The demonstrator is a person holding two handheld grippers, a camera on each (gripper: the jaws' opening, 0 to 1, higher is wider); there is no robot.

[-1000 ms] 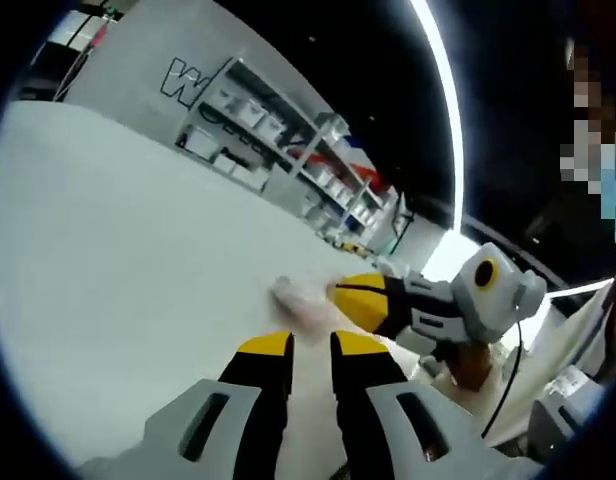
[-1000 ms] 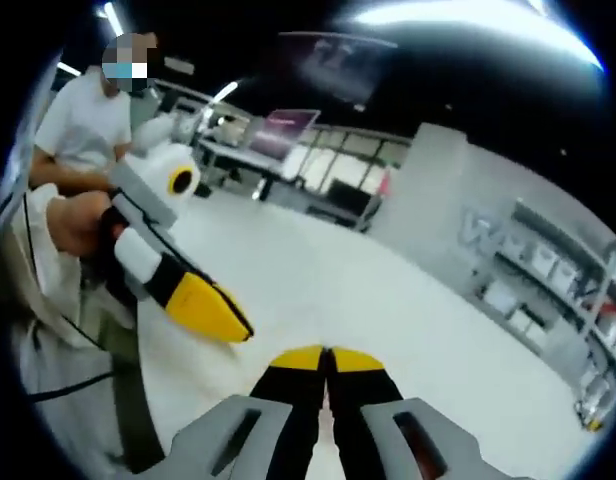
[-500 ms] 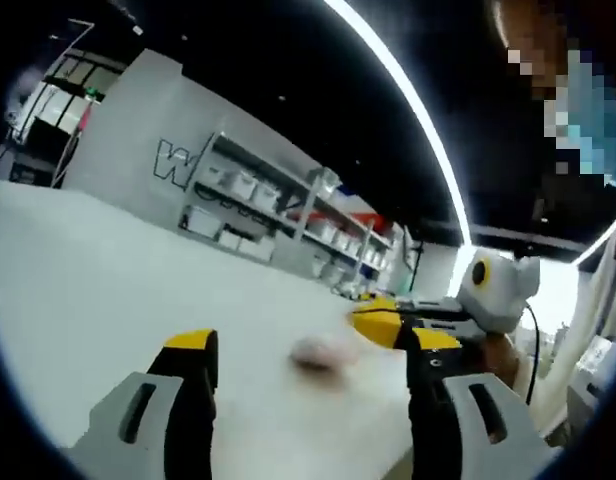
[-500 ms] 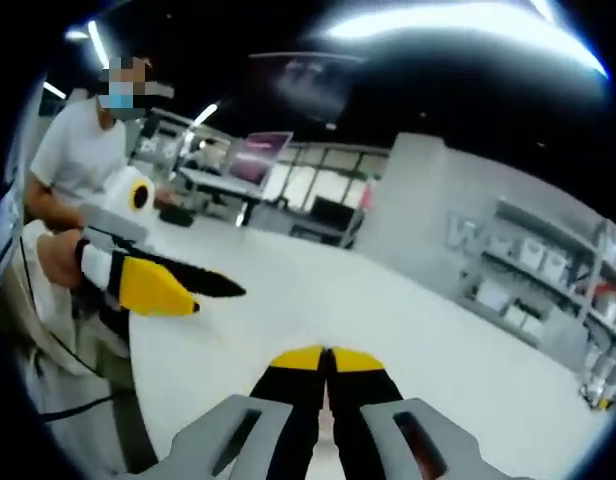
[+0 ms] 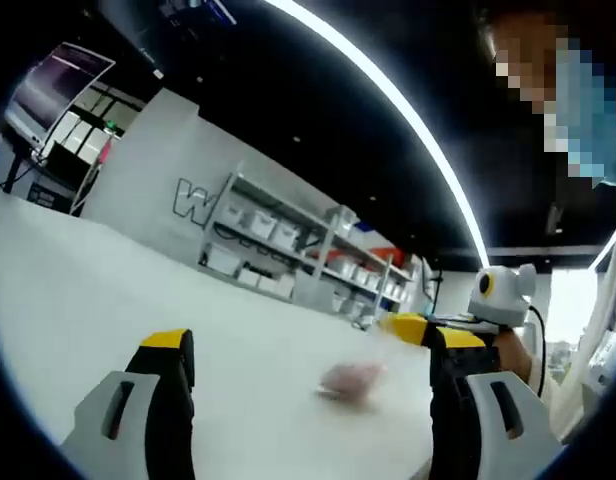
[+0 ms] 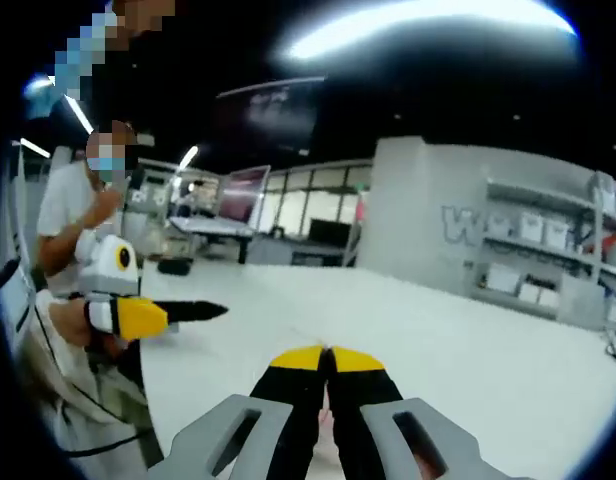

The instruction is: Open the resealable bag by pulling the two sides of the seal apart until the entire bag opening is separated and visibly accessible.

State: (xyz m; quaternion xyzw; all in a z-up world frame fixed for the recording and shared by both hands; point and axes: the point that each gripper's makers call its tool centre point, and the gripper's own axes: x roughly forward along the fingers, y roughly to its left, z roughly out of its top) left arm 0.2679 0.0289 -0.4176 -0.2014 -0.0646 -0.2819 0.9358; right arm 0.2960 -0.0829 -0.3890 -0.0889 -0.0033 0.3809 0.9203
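The resealable bag is a small, blurred, pinkish shape low over the white table. My left gripper is wide open, with one finger on each side of the bag and neither touching it. The right gripper comes in from the right, its yellow tip by the bag's upper right edge. In the right gripper view my right gripper is shut, and a pink sliver of the bag shows between its fingers. The left gripper is off to the left over the table, held in a hand.
Shelves with white bins line the far wall behind the table, seen also as shelves on the right. A person in a white shirt stands at the left. Desks with a monitor fill the background.
My left gripper went from nearly shut around the bag to wide open, letting the bag go. The right gripper stayed shut. Both cameras tilted up towards the room.
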